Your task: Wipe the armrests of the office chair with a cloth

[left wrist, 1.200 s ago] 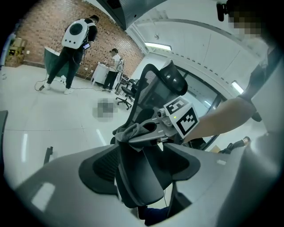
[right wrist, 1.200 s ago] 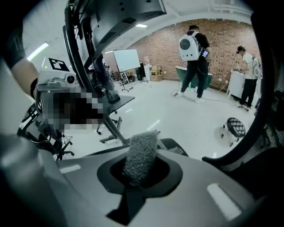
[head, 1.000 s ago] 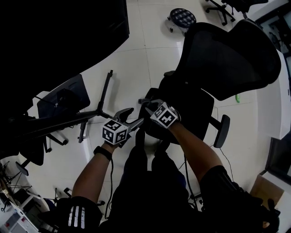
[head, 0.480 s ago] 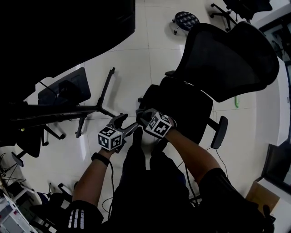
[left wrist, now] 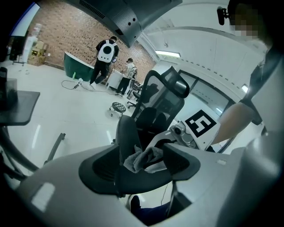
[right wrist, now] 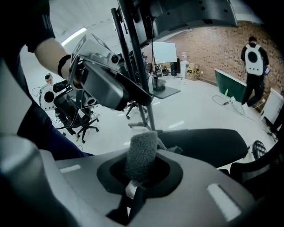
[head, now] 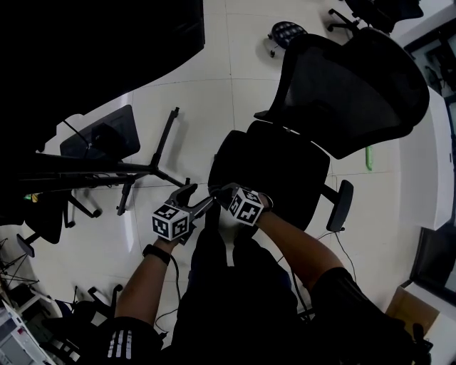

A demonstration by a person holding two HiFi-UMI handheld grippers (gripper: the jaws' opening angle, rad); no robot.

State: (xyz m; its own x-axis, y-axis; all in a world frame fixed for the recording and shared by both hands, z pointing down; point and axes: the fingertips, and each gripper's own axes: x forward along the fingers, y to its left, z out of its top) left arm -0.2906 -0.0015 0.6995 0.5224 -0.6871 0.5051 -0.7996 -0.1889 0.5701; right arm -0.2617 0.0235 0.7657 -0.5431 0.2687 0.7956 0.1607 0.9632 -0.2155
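Note:
A black office chair point(head: 342, 85) with a mesh back stands before me. Its near armrest point(left wrist: 127, 133) shows as a dark pad point(right wrist: 204, 144) under both grippers. The other armrest point(head: 340, 205) is on the chair's far side. A folded grey cloth point(right wrist: 141, 153) is pinched in my right gripper point(head: 222, 192), which is shut on it and holds it against the near armrest. My left gripper point(head: 196, 199) is open beside it; the cloth point(left wrist: 143, 160) and the armrest show between its spread jaws, and nothing is gripped.
A tripod point(head: 142, 171) lies on the white floor at the left, beside a dark desk point(head: 100, 142). A stool point(head: 287, 32) and further chairs point(head: 349, 14) stand beyond. Two people point(left wrist: 106, 62) stand far off by a brick wall. My legs point(head: 228, 285) are below the grippers.
Both grippers have drawn slightly back toward me along the near armrest, the right one still holding the cloth. The left gripper stays open beside it.

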